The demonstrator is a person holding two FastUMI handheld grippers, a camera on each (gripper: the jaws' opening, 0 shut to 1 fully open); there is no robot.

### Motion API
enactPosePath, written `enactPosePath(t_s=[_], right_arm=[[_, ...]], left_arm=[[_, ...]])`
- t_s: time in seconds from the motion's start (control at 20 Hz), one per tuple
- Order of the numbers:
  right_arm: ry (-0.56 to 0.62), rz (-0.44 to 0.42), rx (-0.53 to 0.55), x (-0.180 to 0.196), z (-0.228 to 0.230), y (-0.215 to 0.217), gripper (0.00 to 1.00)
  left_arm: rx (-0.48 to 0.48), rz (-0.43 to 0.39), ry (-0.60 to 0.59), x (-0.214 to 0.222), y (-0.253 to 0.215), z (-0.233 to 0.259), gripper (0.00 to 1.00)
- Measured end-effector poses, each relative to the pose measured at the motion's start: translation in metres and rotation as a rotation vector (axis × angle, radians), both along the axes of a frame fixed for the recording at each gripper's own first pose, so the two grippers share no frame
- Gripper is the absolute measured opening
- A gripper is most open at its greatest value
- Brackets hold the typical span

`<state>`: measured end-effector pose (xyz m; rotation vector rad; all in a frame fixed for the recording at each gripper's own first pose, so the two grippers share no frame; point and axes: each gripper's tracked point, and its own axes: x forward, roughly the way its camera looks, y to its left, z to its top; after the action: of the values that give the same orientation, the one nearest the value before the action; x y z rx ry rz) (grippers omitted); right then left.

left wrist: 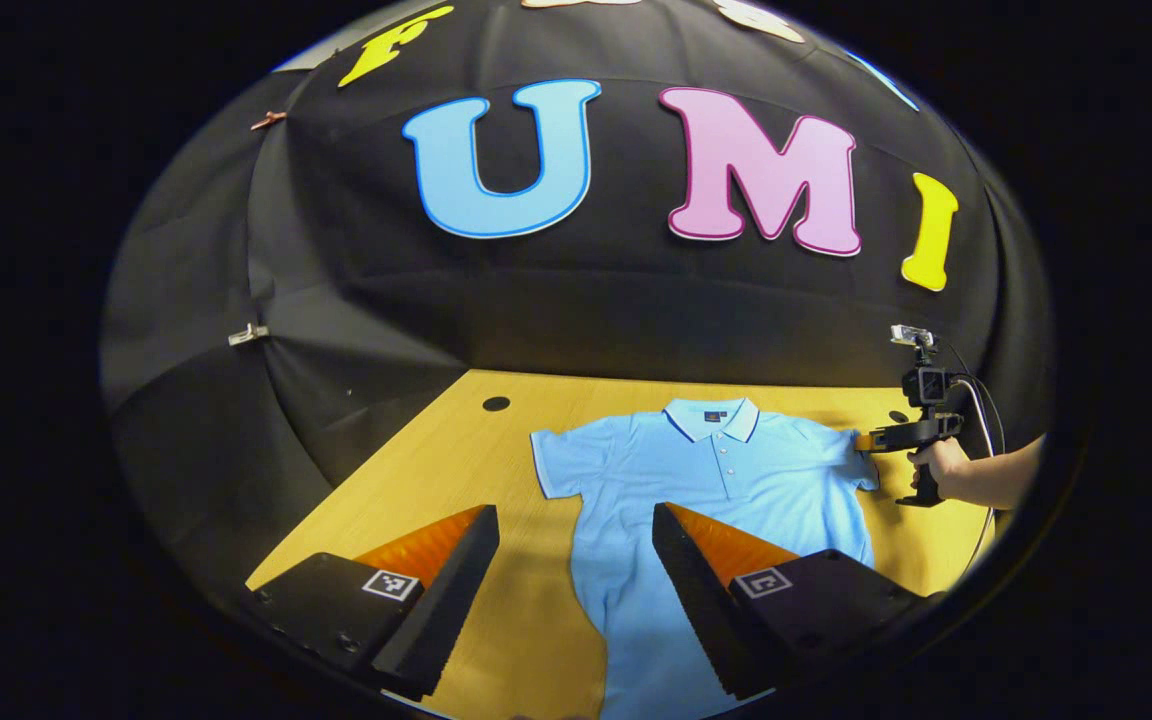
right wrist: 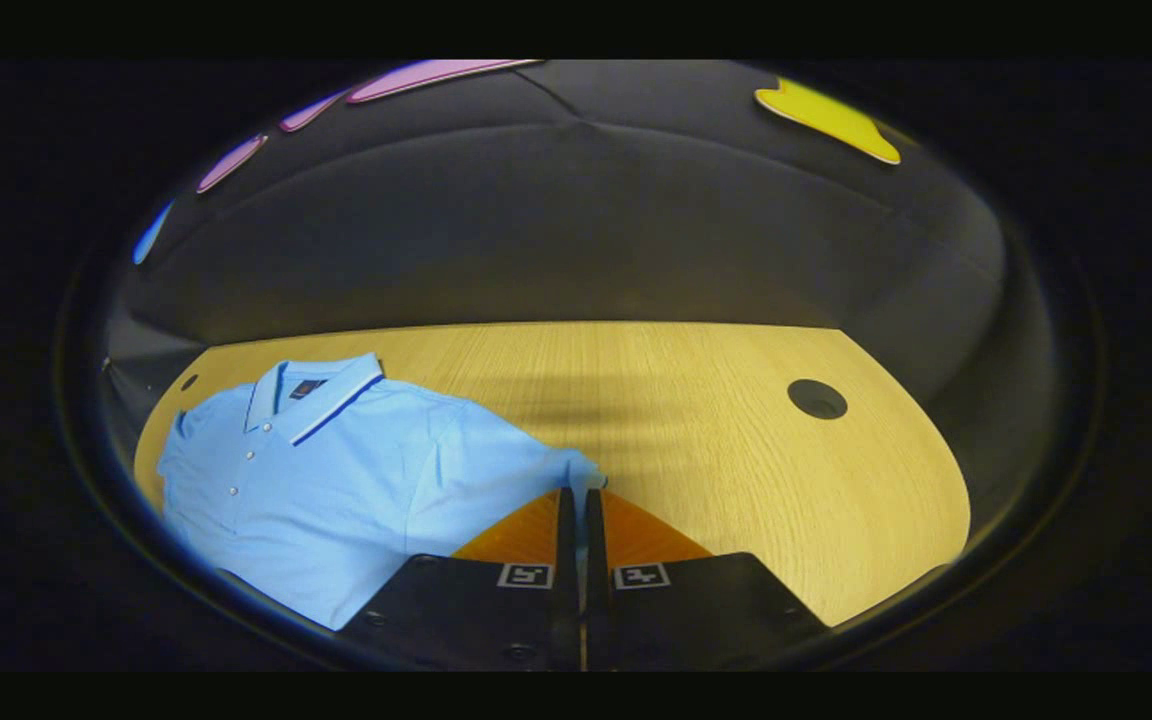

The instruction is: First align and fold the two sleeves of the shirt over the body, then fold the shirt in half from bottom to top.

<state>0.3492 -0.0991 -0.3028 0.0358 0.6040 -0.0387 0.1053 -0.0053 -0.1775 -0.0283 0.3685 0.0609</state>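
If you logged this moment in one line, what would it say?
right gripper: shut on sleeve | left gripper: open above shirt | shirt flat on table, no folds made

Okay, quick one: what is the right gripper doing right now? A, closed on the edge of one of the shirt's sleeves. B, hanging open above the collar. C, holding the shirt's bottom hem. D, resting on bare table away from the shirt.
A: in the right gripper view the right gripper has its fingers nearly together with the sleeve edge of the blue shirt pinched between them.
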Motion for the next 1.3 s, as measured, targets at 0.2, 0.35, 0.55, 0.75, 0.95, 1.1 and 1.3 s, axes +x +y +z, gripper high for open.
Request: enactPosePath(t_s=[0.2, 0.35, 0.55, 0.75, 0.95, 1.1, 1.3], right_arm=[[-0.078, 0.052, -0.055, 0.0, 0.045, 0.027, 0.07], [-0.091, 0.127, -0.062, -0.005, 0.065, 0.077, 0.02], [-0.114, 0.243, -0.079, -0.011, 0.075, 0.162, 0.04], [-0.113, 0.311, -0.065, -0.024, 0.068, 0.231, 0.02], [-0.11, 0.389, -0.01, -0.056, 0.054, 0.288, 0.72], [-0.125, 0.412, -0.018, -0.081, 0.054, 0.29, 0.97], [-0.148, 0.369, -0.016, -0.112, 0.062, 0.248, 0.96]], left_arm=[[-0.008, 0.018, -0.016, -0.003, 0.012, 0.003, 0.99], [-0.013, 0.017, -0.017, -0.005, 0.017, 0.0, 0.99], [-0.014, 0.009, -0.023, -0.004, 0.025, -0.005, 0.99], [-0.057, -0.005, -0.048, 0.012, 0.027, -0.003, 0.99], [-0.103, 0.009, -0.077, 0.04, 0.032, -0.006, 0.99], [-0.102, -0.004, -0.07, 0.071, 0.035, -0.019, 0.99], [-0.063, -0.058, -0.043, 0.129, 0.036, -0.044, 0.99]])
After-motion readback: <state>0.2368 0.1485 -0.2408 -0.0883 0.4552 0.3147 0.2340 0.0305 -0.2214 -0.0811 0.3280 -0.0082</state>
